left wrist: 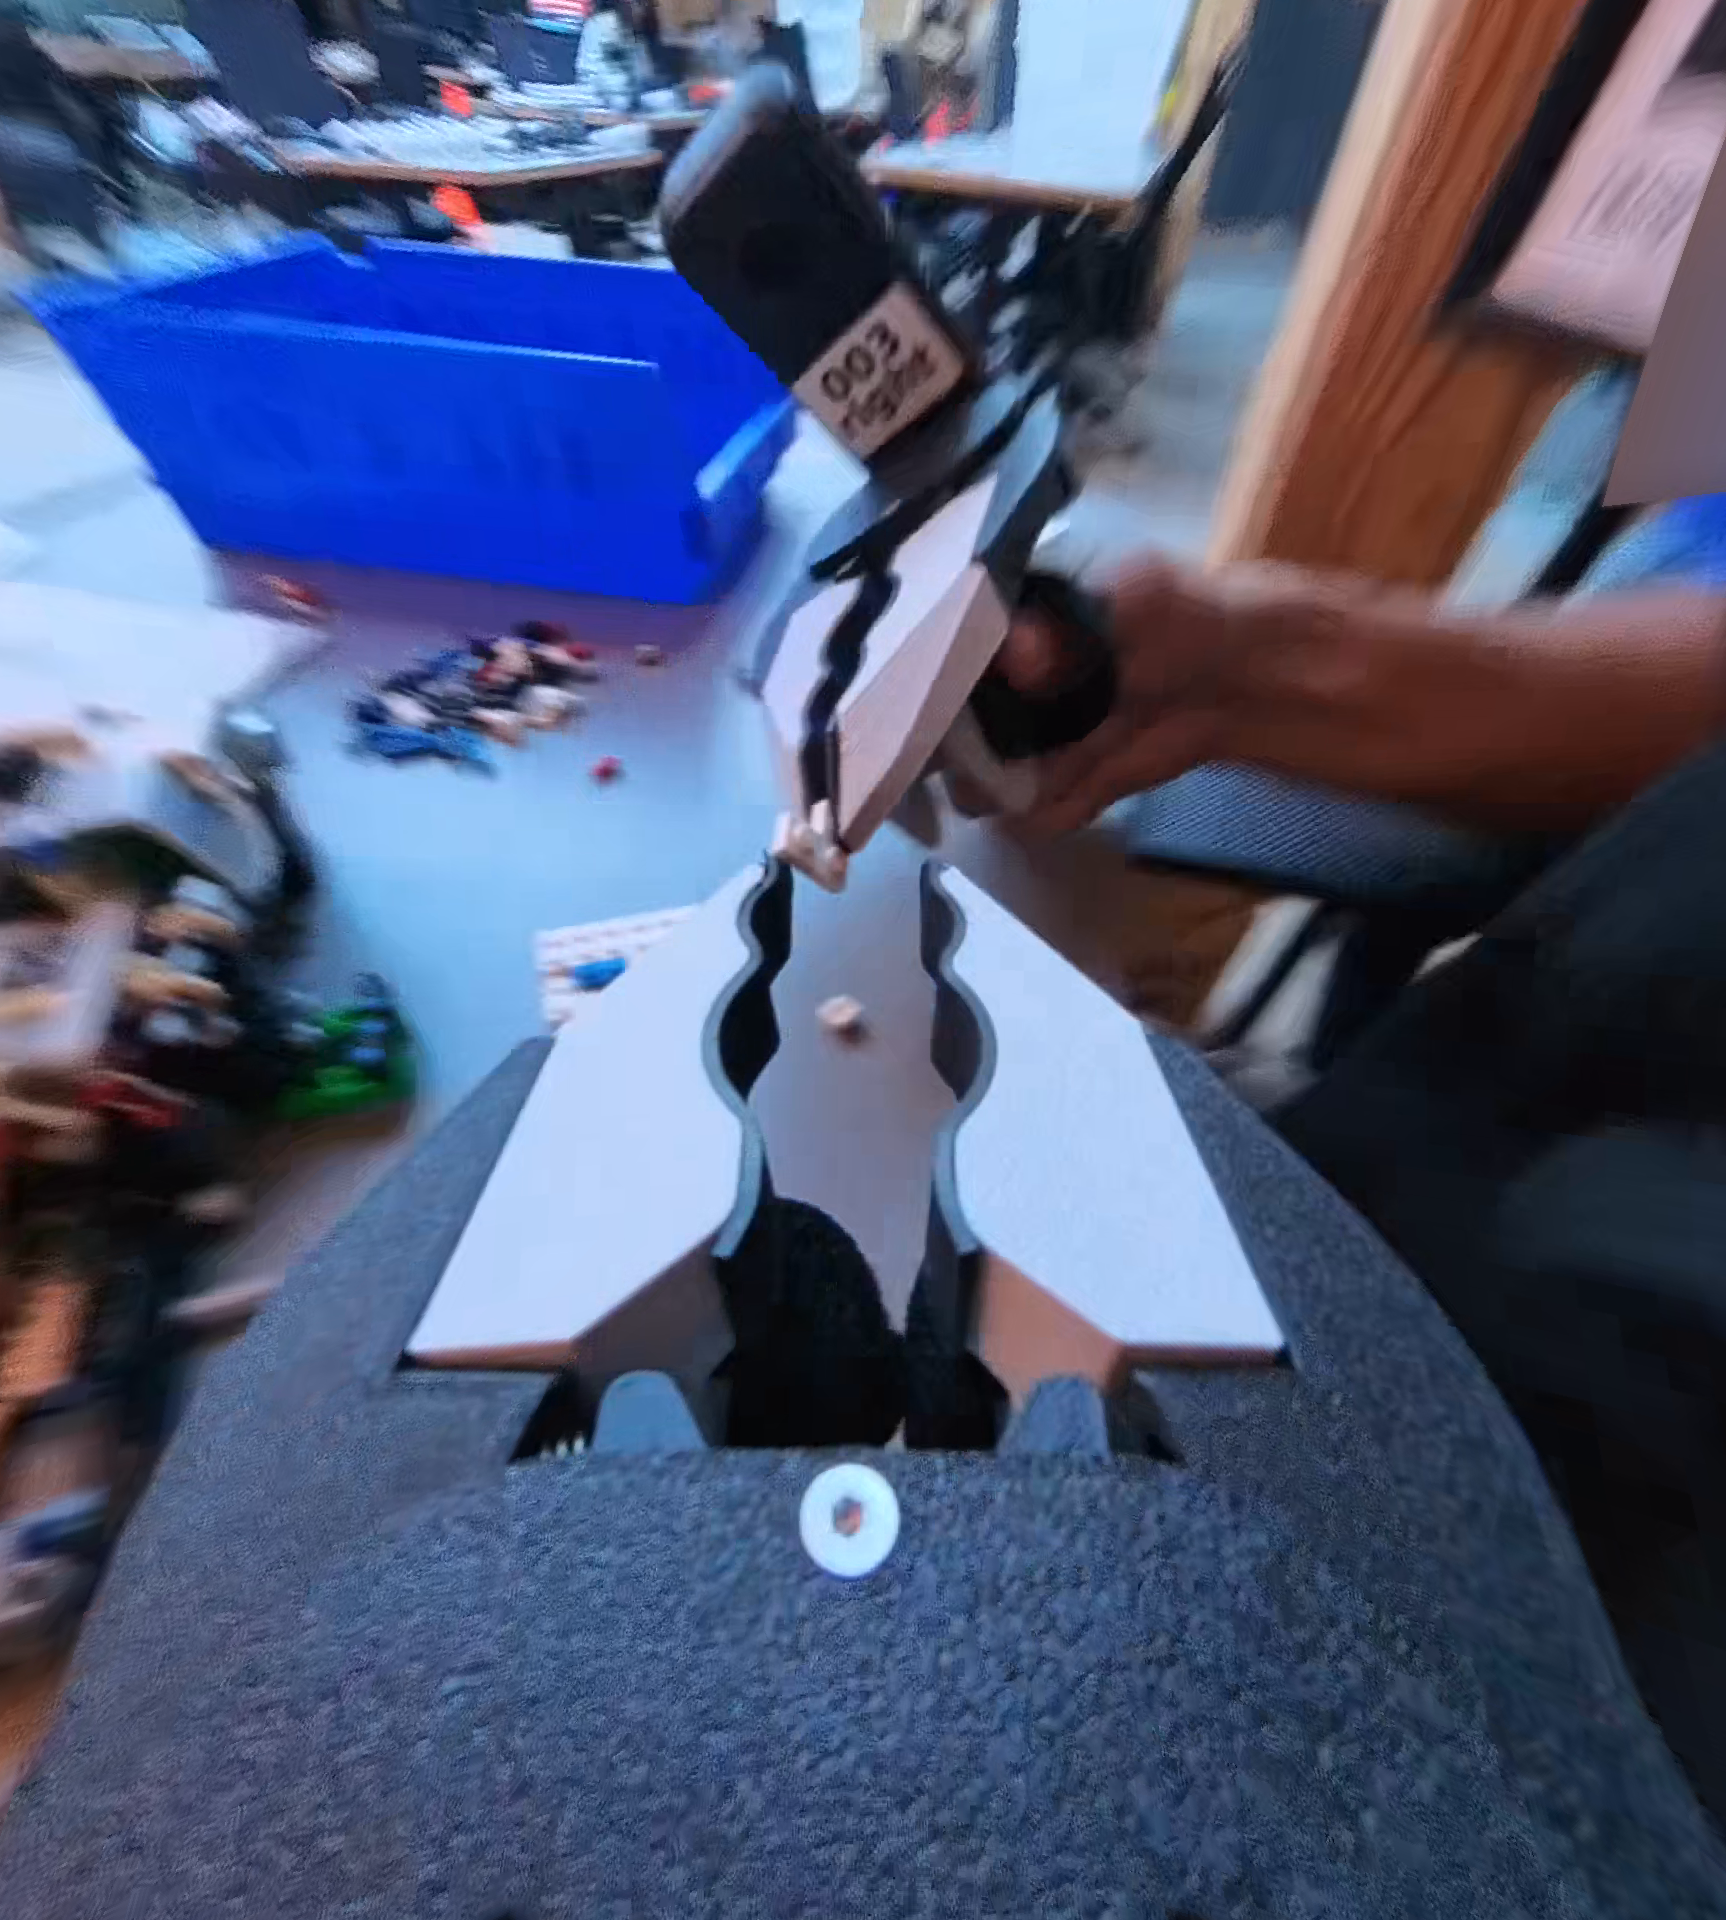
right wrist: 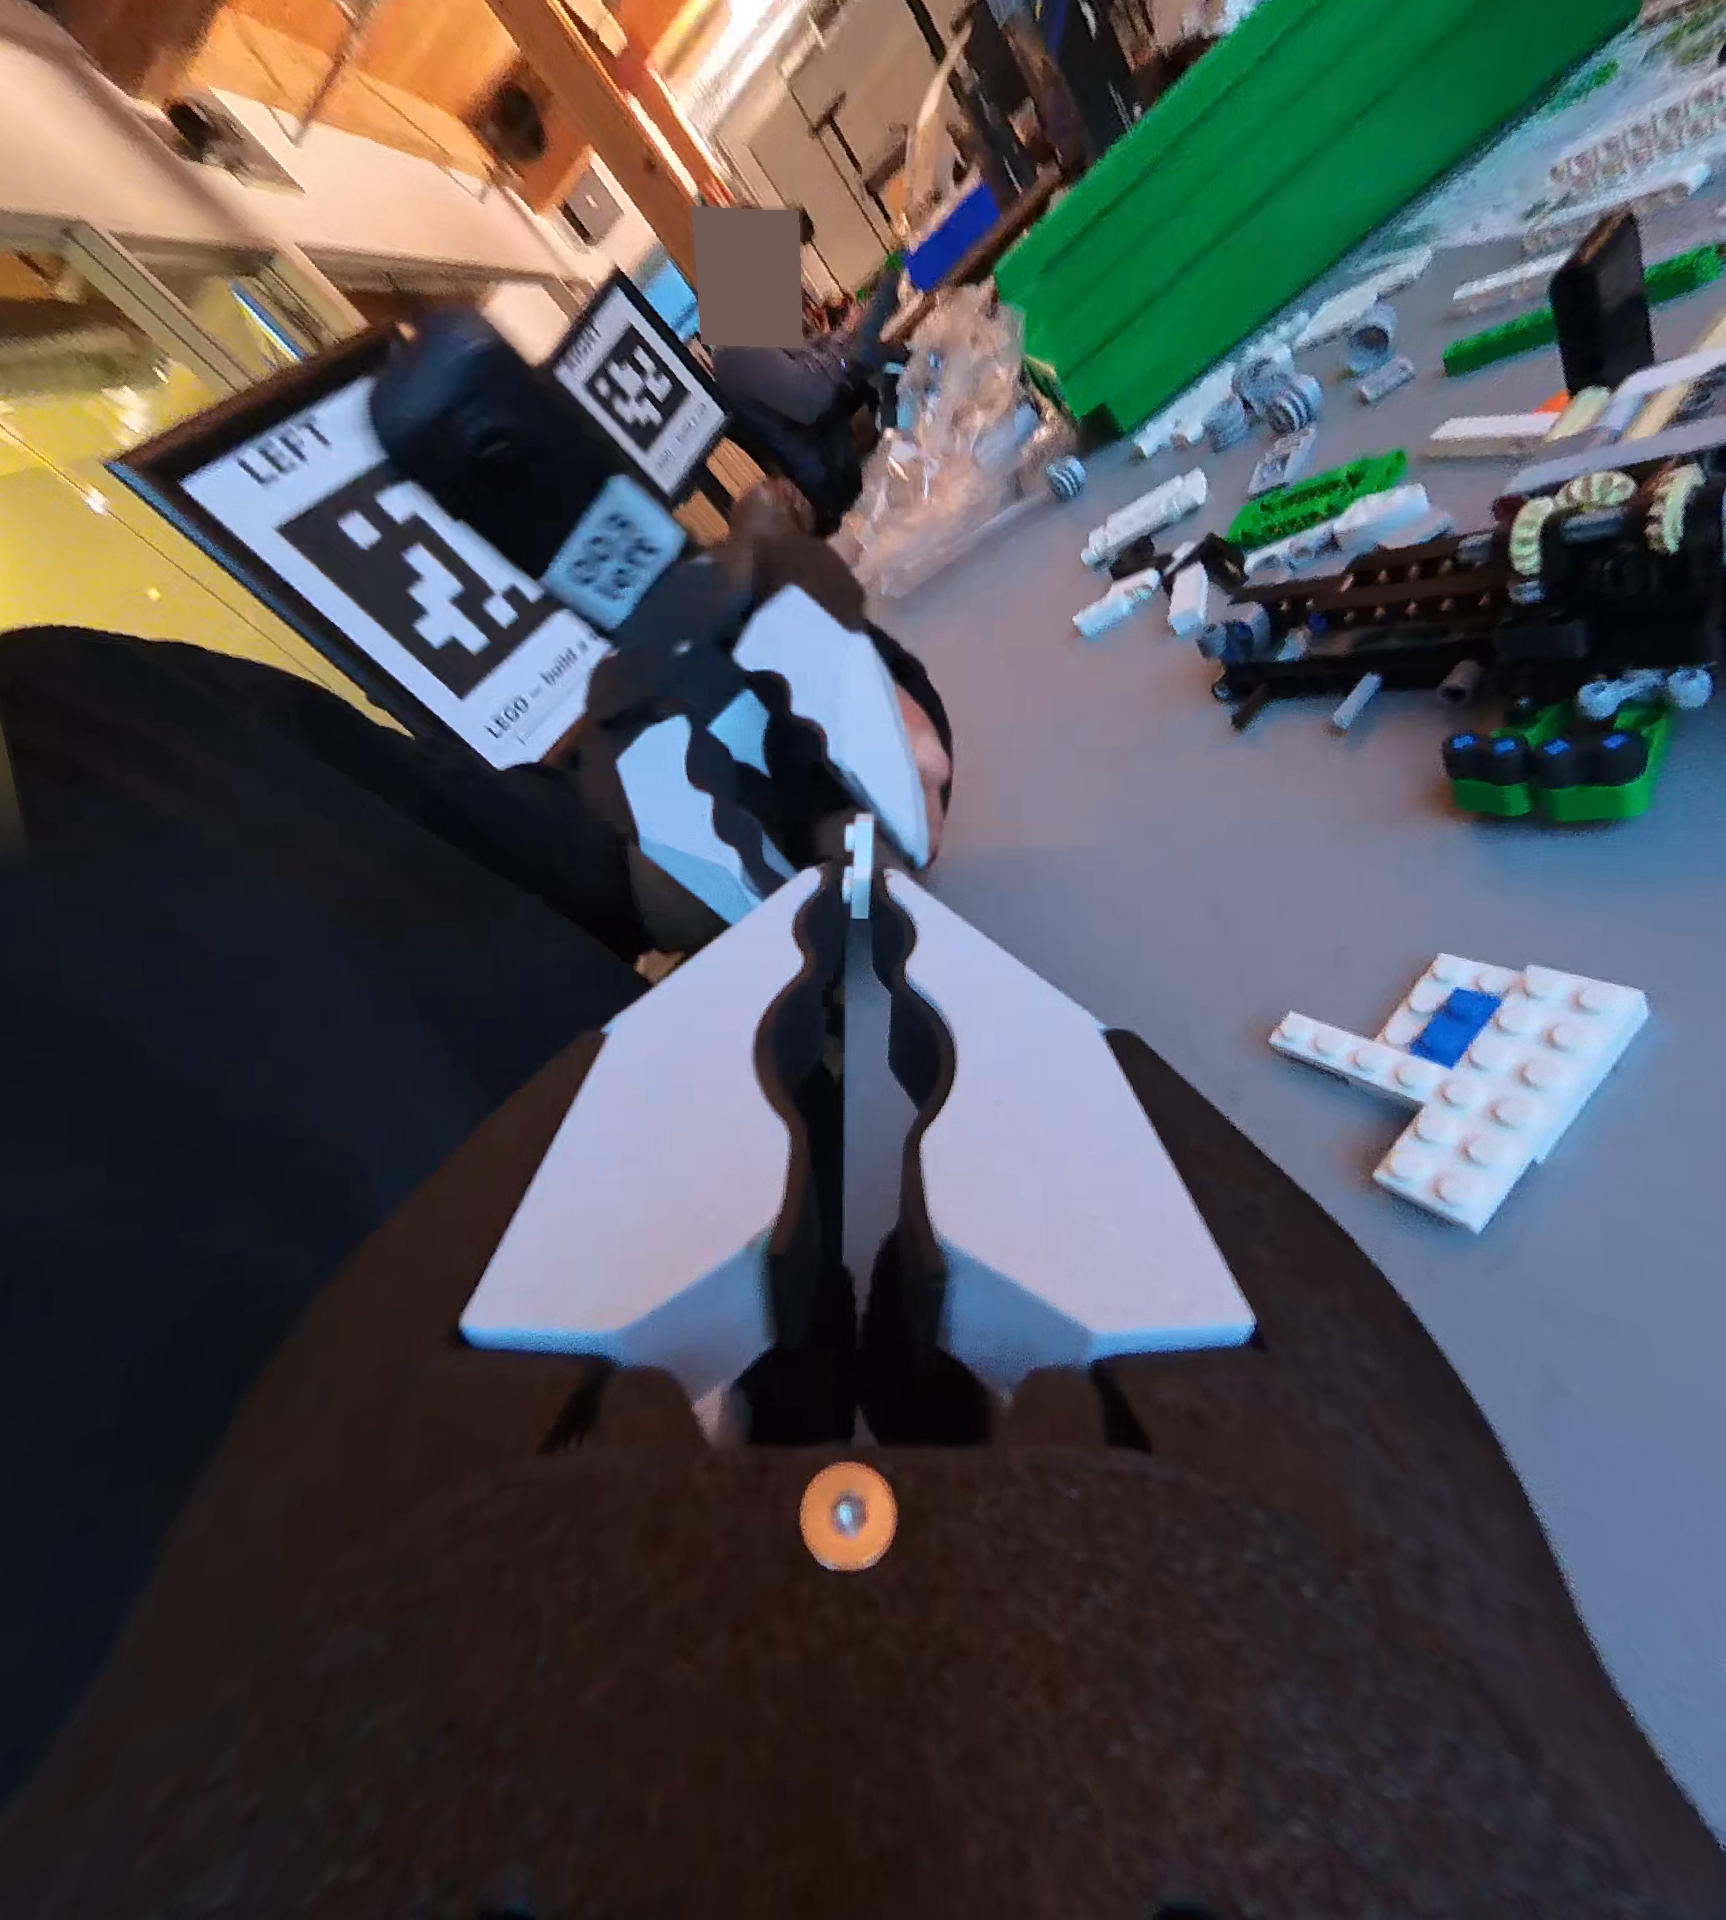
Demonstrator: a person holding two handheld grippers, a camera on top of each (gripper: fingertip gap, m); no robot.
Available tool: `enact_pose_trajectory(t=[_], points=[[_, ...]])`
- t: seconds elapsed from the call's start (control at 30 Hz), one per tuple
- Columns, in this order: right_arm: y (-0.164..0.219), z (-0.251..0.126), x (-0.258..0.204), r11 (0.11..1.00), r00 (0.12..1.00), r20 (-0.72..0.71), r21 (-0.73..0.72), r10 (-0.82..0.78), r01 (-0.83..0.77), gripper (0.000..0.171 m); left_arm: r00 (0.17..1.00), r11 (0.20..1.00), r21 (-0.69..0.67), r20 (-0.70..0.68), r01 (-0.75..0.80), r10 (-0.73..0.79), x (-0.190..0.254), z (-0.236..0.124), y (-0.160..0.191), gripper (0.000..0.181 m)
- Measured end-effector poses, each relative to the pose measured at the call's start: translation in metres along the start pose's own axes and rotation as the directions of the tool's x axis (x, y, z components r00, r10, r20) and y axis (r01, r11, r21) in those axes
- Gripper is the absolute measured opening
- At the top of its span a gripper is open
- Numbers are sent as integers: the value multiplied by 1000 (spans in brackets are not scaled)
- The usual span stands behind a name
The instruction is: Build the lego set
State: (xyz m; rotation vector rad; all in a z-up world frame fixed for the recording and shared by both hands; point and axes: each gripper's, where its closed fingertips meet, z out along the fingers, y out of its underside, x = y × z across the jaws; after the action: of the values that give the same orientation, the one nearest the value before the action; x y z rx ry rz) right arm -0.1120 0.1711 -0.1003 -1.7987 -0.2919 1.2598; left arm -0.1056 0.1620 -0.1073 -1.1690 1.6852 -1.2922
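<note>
My right gripper (right wrist: 857, 885) is shut on a small white Lego plate (right wrist: 859, 847), which stands on edge at its fingertips. In the left wrist view the right gripper (left wrist: 826, 836) comes down from above with the small plate (left wrist: 809, 850) at its tip. My left gripper (left wrist: 848, 883) is open and empty, its fingertips just below that plate. It also shows in the right wrist view (right wrist: 817, 831), facing me with its jaws apart. A flat white plate assembly (right wrist: 1461, 1081) with a blue tile lies on the grey table at the right. A tiny loose piece (left wrist: 841, 1016) lies between the left fingers.
A long dark Lego model (right wrist: 1461, 603) and a green piece with black wheels (right wrist: 1555, 769) sit at the far right. White loose parts (right wrist: 1150, 509) and a green bin (right wrist: 1254, 208) lie behind. A blue bin (left wrist: 402, 416) and a brick pile (left wrist: 474, 686) are far left.
</note>
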Motion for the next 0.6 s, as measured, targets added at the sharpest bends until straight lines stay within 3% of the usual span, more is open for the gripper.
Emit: enact_pose_trajectory(t=[0.07,0.13,0.37,0.5,0.6], points=[[-2,3,-1,1000,1000,23,21,7,-7,3,960,967,50,-141,250,-241,2,-4,-5,16],[-4,6,-2,999,999,43,39,11,-13,3,904,918,78,-224,389,-364,-3,-8,-9,9],[-8,11,-4,997,996,74,53,44,-48,4,823,851,88,-322,518,-467,-7,-15,-13,2],[-9,7,-5,997,996,83,64,42,-47,11,719,765,52,-386,642,-578,-9,-18,-14,2],[2,-8,11,995,991,-89,-26,-96,94,16,625,668,20,-377,744,-684,-16,-23,-10,2]])
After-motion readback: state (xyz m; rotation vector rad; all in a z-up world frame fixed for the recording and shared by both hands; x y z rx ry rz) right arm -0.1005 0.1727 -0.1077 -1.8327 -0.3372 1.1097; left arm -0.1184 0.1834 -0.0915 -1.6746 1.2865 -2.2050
